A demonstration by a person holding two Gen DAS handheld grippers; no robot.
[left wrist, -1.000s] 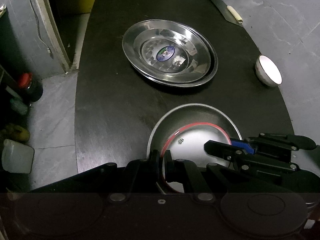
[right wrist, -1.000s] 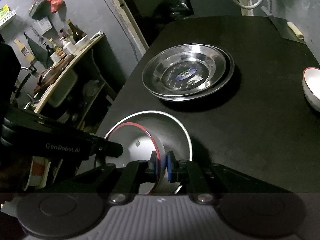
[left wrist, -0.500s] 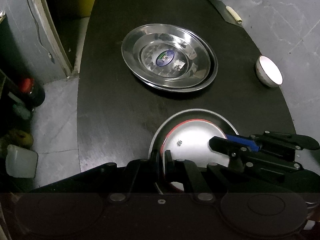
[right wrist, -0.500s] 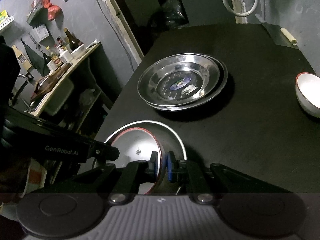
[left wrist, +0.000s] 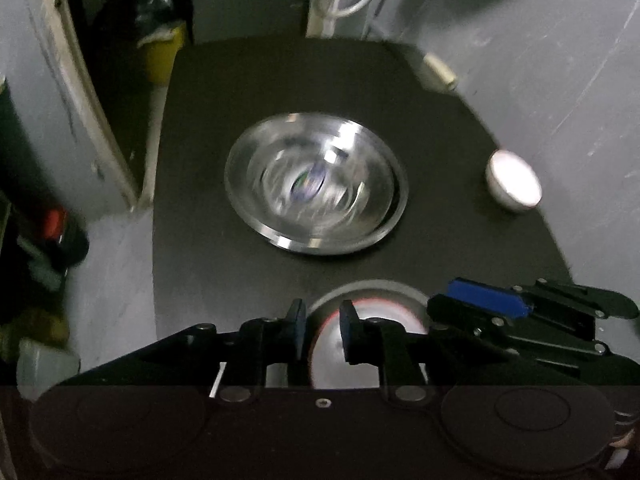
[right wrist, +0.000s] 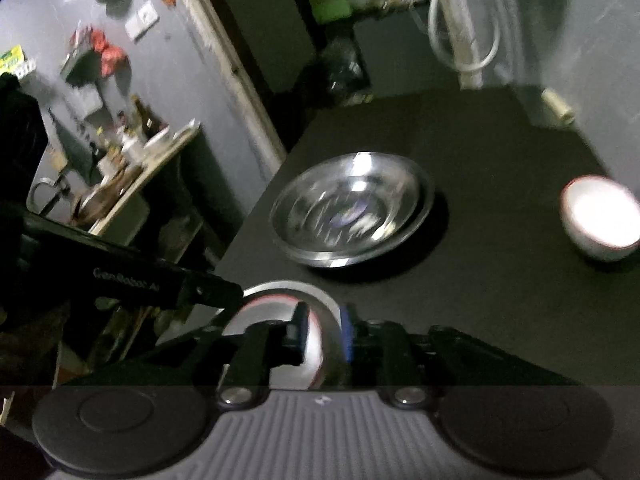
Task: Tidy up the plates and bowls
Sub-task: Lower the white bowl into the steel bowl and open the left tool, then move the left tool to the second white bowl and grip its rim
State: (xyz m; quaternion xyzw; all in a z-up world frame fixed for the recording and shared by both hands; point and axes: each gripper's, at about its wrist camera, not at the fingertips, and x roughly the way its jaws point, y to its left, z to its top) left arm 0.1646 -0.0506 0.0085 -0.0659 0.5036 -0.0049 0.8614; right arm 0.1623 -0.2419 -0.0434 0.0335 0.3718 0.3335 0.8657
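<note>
A white, red-rimmed bowl rests inside a steel plate at the table's near edge. My left gripper straddles the bowl's left rim; its jaws are opening and the pads stand clear of the rim. In the right wrist view, my right gripper straddles the right rims of the bowl and steel plate, its jaws opening too, with no pad pressing. A stack of steel plates lies mid-table. A small white bowl stands at the right edge.
The black table ends close on the left. A cream roll lies at the far right corner. A yellow bin and bottles stand on the floor to the left. A cluttered shelf stands beyond the left edge.
Both grippers were shut on the bowl's rim and their jaws have parted. Both have lifted and tilted up, so the nested bowl and plate sit lower in each view, and both views are blurred.
</note>
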